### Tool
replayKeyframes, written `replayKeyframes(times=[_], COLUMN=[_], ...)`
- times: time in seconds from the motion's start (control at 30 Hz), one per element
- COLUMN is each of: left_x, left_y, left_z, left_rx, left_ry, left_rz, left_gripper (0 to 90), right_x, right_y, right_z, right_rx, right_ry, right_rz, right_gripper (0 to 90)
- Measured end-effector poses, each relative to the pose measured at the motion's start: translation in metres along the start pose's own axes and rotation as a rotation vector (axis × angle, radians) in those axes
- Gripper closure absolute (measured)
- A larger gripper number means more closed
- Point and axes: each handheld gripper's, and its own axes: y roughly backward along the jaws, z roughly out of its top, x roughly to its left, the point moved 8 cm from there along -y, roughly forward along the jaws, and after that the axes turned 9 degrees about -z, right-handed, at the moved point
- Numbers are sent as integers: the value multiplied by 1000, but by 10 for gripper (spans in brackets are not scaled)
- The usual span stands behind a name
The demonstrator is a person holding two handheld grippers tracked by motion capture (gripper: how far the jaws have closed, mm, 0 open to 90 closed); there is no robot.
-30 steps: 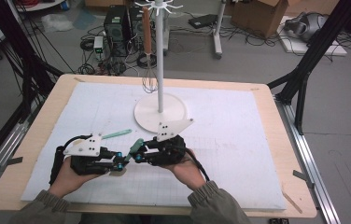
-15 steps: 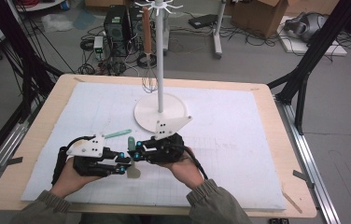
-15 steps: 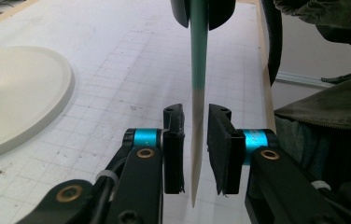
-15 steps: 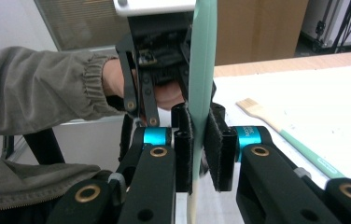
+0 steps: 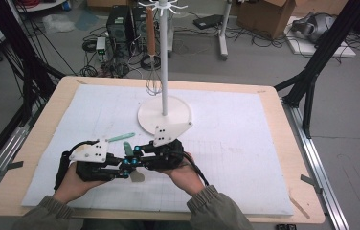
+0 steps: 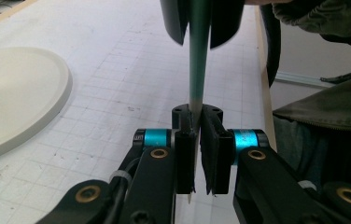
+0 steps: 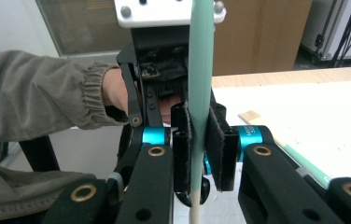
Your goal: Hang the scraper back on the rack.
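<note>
The left gripper (image 6: pixel 197 116) has just been closing its jaws onto the slim teal plastic spatula (image 6: pixel 199 56), which the right gripper (image 7: pixel 205 121) clamps at twelve o'clock, so a handover looks likely.

Lab: floor cables (image 5: pixel 120 52), computer tower (image 5: pixel 117 24), rig frames (image 5: pixel 321 52).

A pale wooden table (image 5: pixel 283 143) under a white gridded mat (image 5: pixel 245 158) stands on a grey floor (image 5: pixel 350 110) strewn with cables (image 5: pixel 96 45), beside black frame struts (image 5: pixel 312 72), computer towers (image 5: pixel 120 24) and a cardboard box (image 5: pixel 264 17).
</note>
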Motion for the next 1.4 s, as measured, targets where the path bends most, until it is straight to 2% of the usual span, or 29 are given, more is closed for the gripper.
replayKeyframes(times=[0.13,0.2,0.37,0.4,0.53,0.6,0.87,1.0,1.23,1.4], left_x=[1,1,1,2,2,3,10,11,18,22], left_y=[2,4,6,6,6,8,22,27,35,40], left_z=[1,3,4,3,2,1,-5,-7,-11,-14], left_rx=[-13,-42,-52,-49,-52,-46,-45,-47,-54,-63], left_ry=[0,13,16,13,20,25,40,41,66,88], left_rz=[6,-1,5,5,11,13,72,89,139,168], left_gripper=[838,839,839,839,823,785,641,620,491,429], right_x=[0,-1,-1,-1,-2,-5,-18,-28,-43,-52], right_y=[-4,-5,-9,-9,-9,-8,5,11,21,30], right_z=[-3,-5,-5,-5,-6,-6,-8,-12,-15,-12], right_rx=[0,1,-12,-16,-8,-5,9,30,43,55], right_ry=[-8,-11,-24,-21,-30,-36,-51,-61,-90,-88], right_rz=[-5,-7,-12,-1,-7,-18,-56,-85,-99,-108], right_gripper=[801,789,815,826,832,833,834,834,834,834])
